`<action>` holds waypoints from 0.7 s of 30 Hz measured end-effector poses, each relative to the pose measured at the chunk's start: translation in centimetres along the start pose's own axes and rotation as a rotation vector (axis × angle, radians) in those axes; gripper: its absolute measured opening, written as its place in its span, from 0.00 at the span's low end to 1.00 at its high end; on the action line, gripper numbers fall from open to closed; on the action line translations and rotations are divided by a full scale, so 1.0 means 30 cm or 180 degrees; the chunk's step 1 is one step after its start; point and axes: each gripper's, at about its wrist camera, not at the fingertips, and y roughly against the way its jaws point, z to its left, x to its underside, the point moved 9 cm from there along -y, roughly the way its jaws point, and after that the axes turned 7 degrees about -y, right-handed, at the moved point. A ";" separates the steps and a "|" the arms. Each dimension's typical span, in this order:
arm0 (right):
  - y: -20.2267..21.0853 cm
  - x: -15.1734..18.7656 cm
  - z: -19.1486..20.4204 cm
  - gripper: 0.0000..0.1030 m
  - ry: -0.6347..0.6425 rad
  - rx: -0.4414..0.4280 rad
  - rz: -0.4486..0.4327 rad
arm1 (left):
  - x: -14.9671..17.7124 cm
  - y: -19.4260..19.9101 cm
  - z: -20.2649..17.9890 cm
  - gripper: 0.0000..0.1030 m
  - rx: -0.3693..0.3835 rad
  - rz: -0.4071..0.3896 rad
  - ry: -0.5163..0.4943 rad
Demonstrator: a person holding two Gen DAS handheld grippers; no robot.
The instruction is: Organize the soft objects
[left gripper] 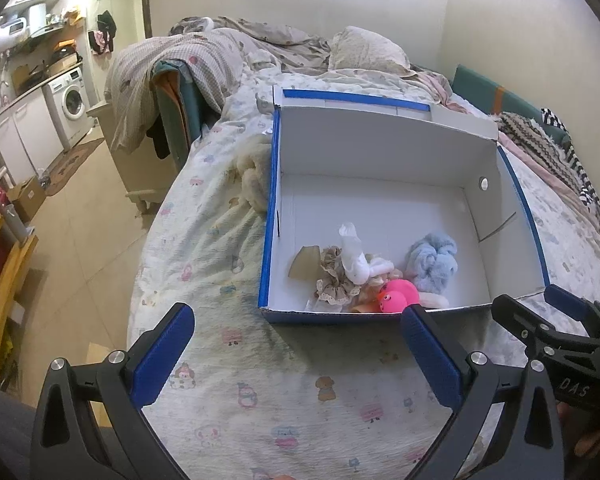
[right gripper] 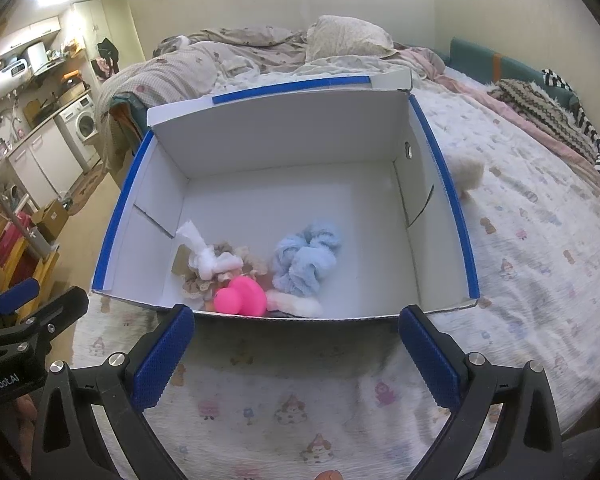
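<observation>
While hovering before box [right gripper: 436, 148] on bed [right gripper: 532, 264]: left gripper [left gripper: 296, 320] and right gripper [right gripper: 296, 320] spread wide, empty. Pink toy [right gripper: 242, 294], blue scrunchie [right gripper: 306, 258] inside box; cream fluffy piece [left gripper: 254, 176] outside, beside wall. Likely light, squashy; pinch mid-bulk.

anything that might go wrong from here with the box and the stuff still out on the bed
1. The cream fluffy item lies outside, tight against the box wall, so a grab there could shove the light cardboard across the soft bedsheet.
2. The pink toy and the other items crowd the near wall, so another drop there might spill over.
3. Both the left gripper and right gripper are open and empty; that item could be overlooked.
</observation>
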 end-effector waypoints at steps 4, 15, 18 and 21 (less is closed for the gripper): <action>0.004 0.000 -0.002 1.00 0.0003 0.0001 -0.0001 | 0.001 -0.002 -0.003 1.00 0.0002 0.0004 -0.0006; 0.004 0.000 -0.001 1.00 0.0004 0.0000 -0.0004 | 0.002 -0.001 -0.002 1.00 -0.0004 0.0002 0.0000; 0.004 0.000 -0.001 1.00 0.0003 0.0002 -0.0004 | 0.004 -0.004 -0.006 1.00 0.0007 0.0006 0.0000; 0.006 -0.002 -0.003 1.00 0.0004 0.0004 -0.0004 | 0.006 -0.006 -0.010 1.00 0.0008 0.0011 -0.0005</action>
